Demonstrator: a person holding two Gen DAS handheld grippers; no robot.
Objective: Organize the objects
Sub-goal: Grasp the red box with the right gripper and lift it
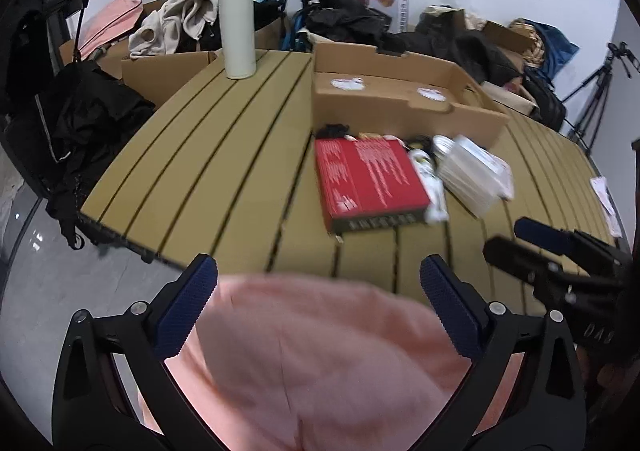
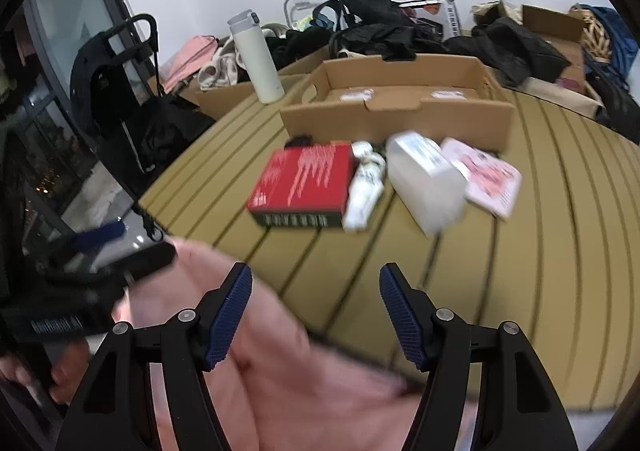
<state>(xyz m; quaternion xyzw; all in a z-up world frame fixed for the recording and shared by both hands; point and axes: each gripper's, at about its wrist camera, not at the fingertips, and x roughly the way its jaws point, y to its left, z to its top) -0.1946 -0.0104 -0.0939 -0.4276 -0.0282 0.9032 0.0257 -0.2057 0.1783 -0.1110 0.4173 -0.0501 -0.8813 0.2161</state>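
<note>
A pink cloth (image 1: 312, 355) lies over the near edge of the slatted table (image 1: 208, 171), under both grippers; it also shows in the right wrist view (image 2: 280, 371). My left gripper (image 1: 318, 307) is open above it, jaws wide apart. My right gripper (image 2: 316, 315) is open too, over the cloth's right part. On the table lie a red box (image 1: 366, 179), a white bottle (image 2: 366, 187), a white plastic container (image 2: 424, 179) and a pink packet (image 2: 490, 179). An open cardboard box (image 2: 400, 115) stands behind them.
A tall white flask (image 1: 237, 23) stands at the table's far left. Bags, clothes and cardboard boxes (image 1: 168, 71) crowd the floor beyond the table. A tripod (image 1: 596, 91) stands at the right. The right gripper shows in the left wrist view (image 1: 560, 251).
</note>
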